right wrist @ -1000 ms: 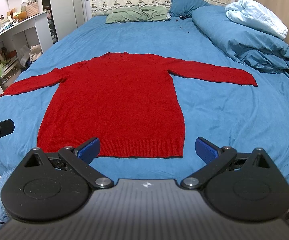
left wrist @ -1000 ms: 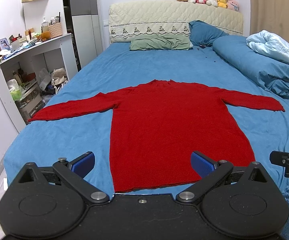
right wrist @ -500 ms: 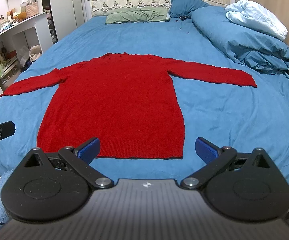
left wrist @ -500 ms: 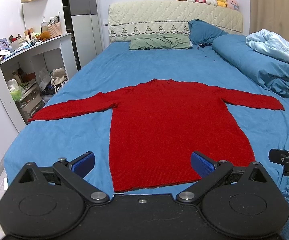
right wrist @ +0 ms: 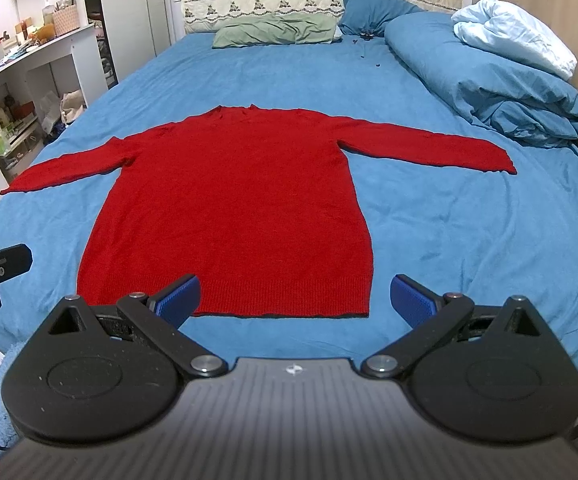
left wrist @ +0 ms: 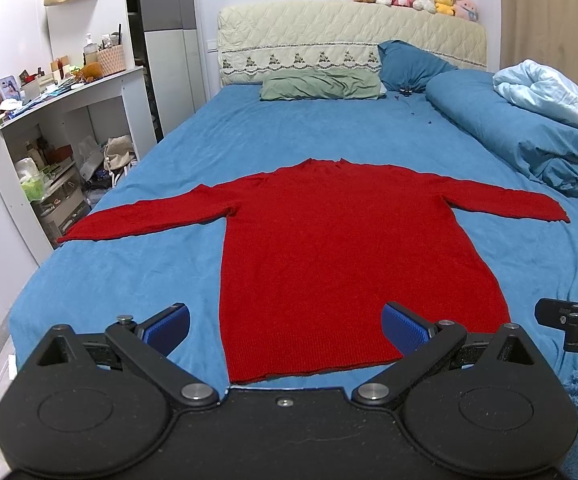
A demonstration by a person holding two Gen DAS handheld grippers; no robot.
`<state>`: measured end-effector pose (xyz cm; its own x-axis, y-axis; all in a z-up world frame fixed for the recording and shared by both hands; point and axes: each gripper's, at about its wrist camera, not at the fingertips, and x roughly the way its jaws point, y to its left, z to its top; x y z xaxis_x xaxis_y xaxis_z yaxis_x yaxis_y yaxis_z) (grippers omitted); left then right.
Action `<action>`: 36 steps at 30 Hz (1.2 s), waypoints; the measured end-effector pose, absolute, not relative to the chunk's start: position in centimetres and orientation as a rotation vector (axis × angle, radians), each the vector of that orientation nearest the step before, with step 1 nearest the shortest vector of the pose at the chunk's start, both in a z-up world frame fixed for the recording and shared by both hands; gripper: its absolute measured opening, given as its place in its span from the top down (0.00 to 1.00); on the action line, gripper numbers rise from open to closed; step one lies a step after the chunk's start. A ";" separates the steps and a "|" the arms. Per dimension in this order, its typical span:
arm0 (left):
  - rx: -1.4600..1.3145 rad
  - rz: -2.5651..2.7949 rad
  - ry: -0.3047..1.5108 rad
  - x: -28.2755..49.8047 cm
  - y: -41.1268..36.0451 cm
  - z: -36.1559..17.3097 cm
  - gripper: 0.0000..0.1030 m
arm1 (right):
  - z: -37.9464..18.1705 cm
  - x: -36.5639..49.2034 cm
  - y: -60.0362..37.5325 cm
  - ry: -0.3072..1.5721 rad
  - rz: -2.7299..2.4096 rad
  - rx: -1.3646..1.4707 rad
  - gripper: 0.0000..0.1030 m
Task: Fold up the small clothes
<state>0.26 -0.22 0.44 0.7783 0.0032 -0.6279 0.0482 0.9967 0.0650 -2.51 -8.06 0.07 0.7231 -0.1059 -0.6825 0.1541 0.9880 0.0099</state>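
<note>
A red sweater (left wrist: pixel 341 256) lies flat on the blue bed sheet (left wrist: pixel 313 136), sleeves spread out to left and right, hem nearest me and collar toward the far headboard (left wrist: pixel 349 40). I hold my left gripper (left wrist: pixel 285 330) and my right gripper (right wrist: pixel 295 298) just above the near hem — both with blue pads spread wide, gripping nothing — while a rolled duvet (right wrist: pixel 489 72) rests along the bed's right side.
</note>
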 end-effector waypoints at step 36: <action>-0.080 -0.213 0.613 15.9 -9.6 5.6 0.00 | 5.4 7.8 -27.3 0.609 -0.321 0.287 0.00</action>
